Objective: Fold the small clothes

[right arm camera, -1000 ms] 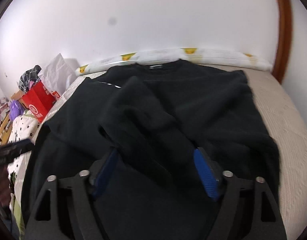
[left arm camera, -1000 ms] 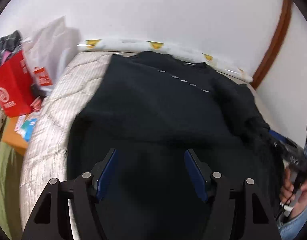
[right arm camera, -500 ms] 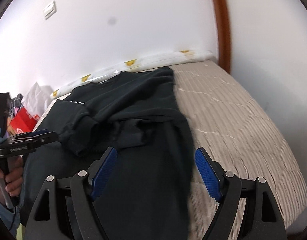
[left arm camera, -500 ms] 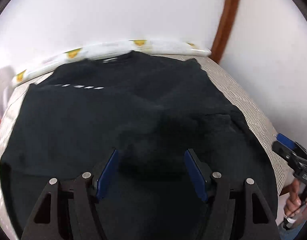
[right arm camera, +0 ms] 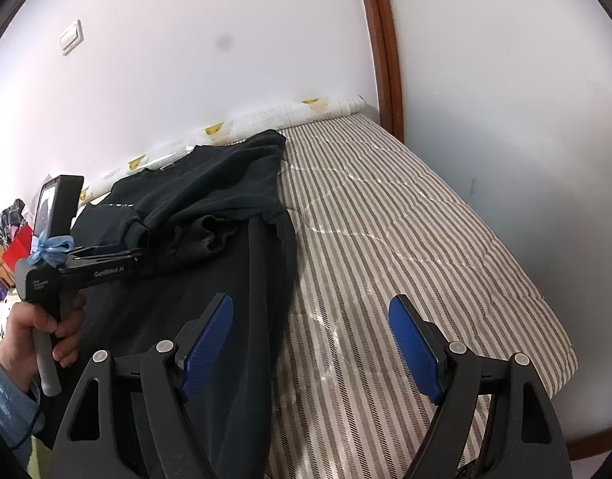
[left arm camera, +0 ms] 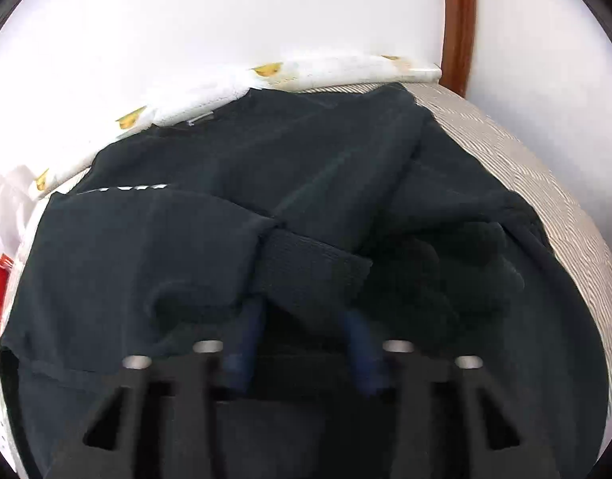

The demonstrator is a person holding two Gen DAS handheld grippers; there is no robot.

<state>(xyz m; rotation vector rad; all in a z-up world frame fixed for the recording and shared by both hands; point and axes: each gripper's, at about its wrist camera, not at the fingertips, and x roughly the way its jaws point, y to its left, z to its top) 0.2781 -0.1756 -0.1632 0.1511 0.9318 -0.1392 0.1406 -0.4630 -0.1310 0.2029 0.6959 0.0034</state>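
Observation:
A black sweatshirt lies spread on the striped mattress, with one sleeve folded across its body. Its ribbed cuff lies right at the tips of my left gripper, whose blue pads are partly buried in the dark cloth; the jaws stand apart around the cuff. In the right wrist view the sweatshirt lies left of centre, and my left gripper reaches into its folded sleeve. My right gripper is open and empty, held above the sweatshirt's right edge and the mattress.
A rolled white mat with yellow marks runs along the wall behind the bed. Red bags and clutter stand off the bed's left side. A brown wooden post rises at the far corner. The mattress edge drops off at right.
My left gripper has dropped down into the sweatshirt at the folded sleeve's cuff. My right gripper has swung right, so it now looks over the bare mattress.

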